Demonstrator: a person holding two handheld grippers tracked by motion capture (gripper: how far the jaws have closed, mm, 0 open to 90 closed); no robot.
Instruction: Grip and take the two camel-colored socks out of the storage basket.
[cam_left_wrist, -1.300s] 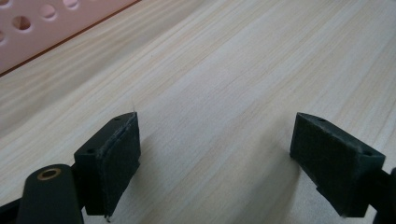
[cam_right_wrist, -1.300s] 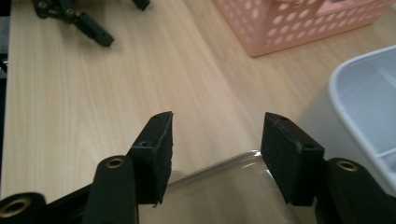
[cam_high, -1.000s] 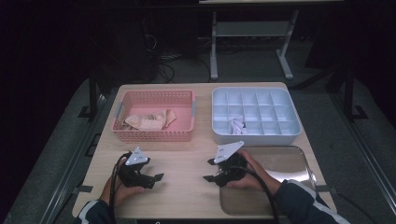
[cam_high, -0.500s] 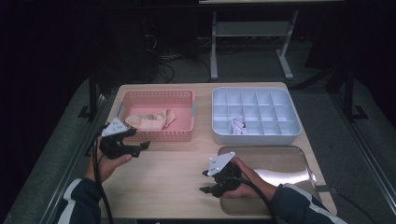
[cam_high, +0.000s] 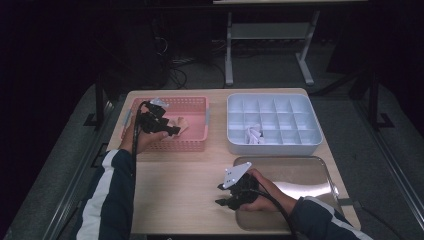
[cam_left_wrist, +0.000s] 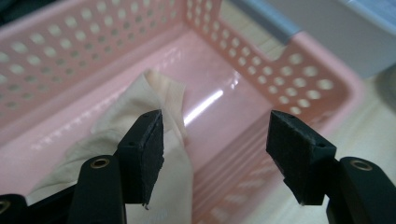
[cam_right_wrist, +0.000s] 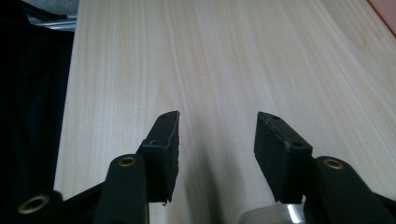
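A pink perforated basket (cam_high: 195, 142) stands at the table's back left with a cream cloth (cam_high: 181, 124) crumpled inside. My left gripper (cam_high: 172, 131) hovers over the basket's left part, just above the cloth. In the left gripper view its jaws (cam_left_wrist: 215, 149) stand open and have just been closing; nothing is pressed between them, and the cloth (cam_left_wrist: 159, 93) lies below and behind the left jaw, inside the basket (cam_left_wrist: 299, 65). My right gripper (cam_high: 224, 195) rests near the front edge, its jaws (cam_right_wrist: 217, 140) open over bare wood, also just narrowing with nothing between them.
A white compartment tray (cam_high: 305, 145) with a few small white pieces (cam_high: 254, 134) stands at the back right. A shiny metal tray (cam_high: 305, 172) lies under my right hand. Bare wooden tabletop (cam_high: 180, 190) stretches between the basket and the front edge.
My left hand has travelled from the table's front left up and away to the pink basket. The right hand has barely shifted. Both pairs of jaws stand narrower than before.
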